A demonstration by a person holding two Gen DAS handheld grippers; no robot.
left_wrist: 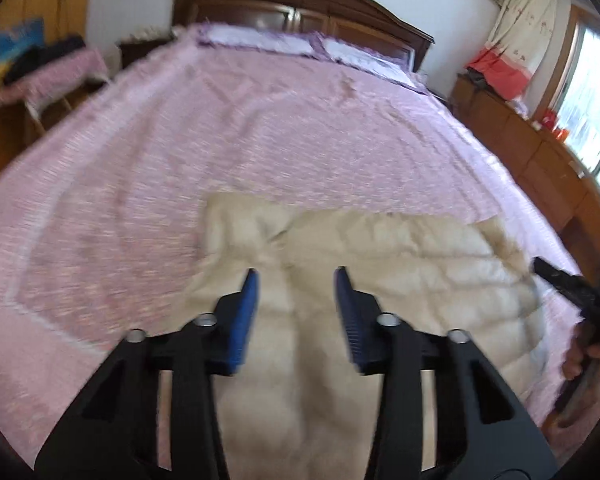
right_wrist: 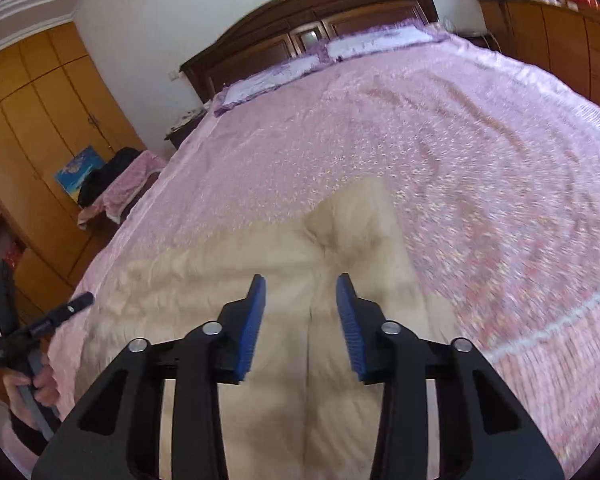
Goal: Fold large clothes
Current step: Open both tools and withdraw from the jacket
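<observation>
A cream quilted puffer garment point(left_wrist: 380, 264) lies spread on the near end of a pink bedspread point(left_wrist: 220, 140). It also shows in the right wrist view point(right_wrist: 284, 264). My left gripper point(left_wrist: 296, 276) is open and empty, hovering above the garment's left part. My right gripper point(right_wrist: 300, 284) is open and empty, above the garment's right part. The right gripper also shows at the right edge of the left wrist view point(left_wrist: 560, 280), and the left gripper at the left edge of the right wrist view point(right_wrist: 60, 316). Both views are motion-blurred.
A dark wooden headboard point(left_wrist: 300, 4) and two pillows point(left_wrist: 260, 40) stand at the far end. A chair draped with pink cloth point(left_wrist: 48, 76) stands left of the bed, by orange wardrobes point(right_wrist: 40, 120). Wooden cabinets point(left_wrist: 532, 152) and a window line the right side.
</observation>
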